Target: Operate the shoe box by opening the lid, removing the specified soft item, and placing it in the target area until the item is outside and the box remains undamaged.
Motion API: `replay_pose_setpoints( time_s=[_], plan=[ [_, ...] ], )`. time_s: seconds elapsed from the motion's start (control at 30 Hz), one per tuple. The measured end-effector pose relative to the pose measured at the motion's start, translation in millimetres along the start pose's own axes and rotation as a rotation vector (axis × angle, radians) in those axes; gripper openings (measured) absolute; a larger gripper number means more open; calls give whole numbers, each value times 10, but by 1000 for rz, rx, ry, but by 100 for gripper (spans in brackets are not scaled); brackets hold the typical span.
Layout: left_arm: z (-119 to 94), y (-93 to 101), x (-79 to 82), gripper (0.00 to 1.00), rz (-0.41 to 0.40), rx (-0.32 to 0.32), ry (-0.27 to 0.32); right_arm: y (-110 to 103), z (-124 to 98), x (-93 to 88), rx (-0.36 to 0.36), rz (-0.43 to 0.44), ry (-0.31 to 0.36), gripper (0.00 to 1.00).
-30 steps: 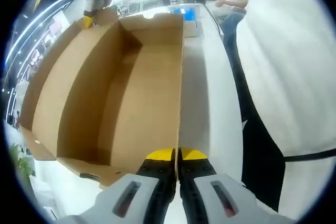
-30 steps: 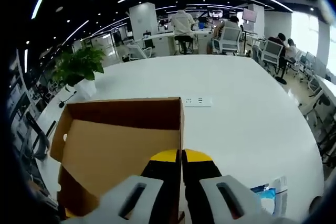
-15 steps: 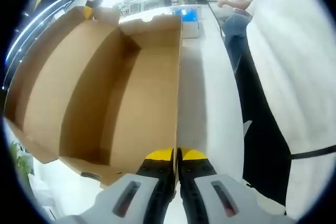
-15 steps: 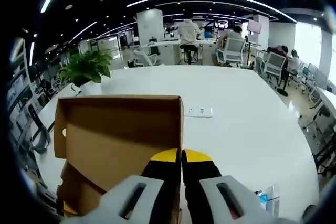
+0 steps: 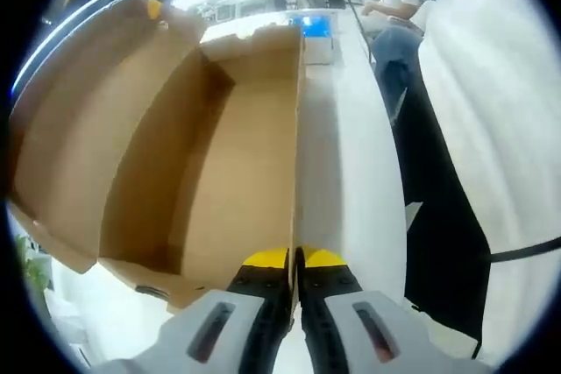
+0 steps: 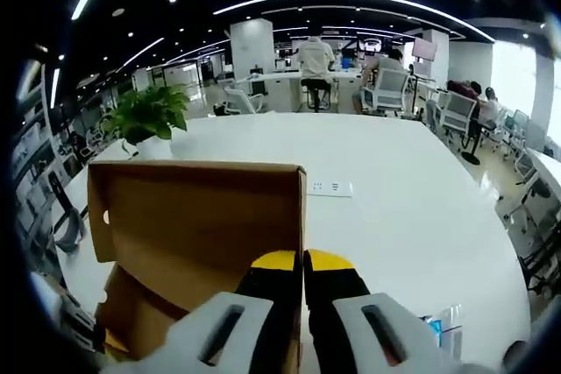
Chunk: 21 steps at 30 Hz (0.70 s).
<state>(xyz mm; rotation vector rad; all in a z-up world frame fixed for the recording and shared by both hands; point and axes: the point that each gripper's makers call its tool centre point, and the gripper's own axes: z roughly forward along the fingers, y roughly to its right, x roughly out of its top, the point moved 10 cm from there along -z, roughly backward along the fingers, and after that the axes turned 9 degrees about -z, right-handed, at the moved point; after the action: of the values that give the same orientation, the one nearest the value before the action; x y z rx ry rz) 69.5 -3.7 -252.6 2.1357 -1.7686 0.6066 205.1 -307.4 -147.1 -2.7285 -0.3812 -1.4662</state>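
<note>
Cardboard fills most of what we see: the shoe box (image 5: 219, 155) sits on the white worktop (image 5: 346, 181), and its lid (image 5: 79, 129) is lifted up on the left. We look inside the box and find only bare brown walls and floor. Our left hand-held gripper (image 5: 294, 258) has its yellow tips pressed together on the thin near edge of the box's right wall. Our right hand-held gripper (image 6: 302, 262) pinches the edge of the raised lid (image 6: 202, 216) the same way, tips closed tight. Far across the worktop (image 6: 394, 208) we see a green plant (image 6: 145, 111). A blue packet (image 5: 316, 25) lies just past the far end of the box.
</note>
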Motion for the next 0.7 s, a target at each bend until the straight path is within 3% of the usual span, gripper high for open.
replay_pose_setpoints(
  time_s=[0.7],
  plan=[
    [-3,4,-3,2,7,2,4,0,-48,-34,6,3,20,0]
  ],
)
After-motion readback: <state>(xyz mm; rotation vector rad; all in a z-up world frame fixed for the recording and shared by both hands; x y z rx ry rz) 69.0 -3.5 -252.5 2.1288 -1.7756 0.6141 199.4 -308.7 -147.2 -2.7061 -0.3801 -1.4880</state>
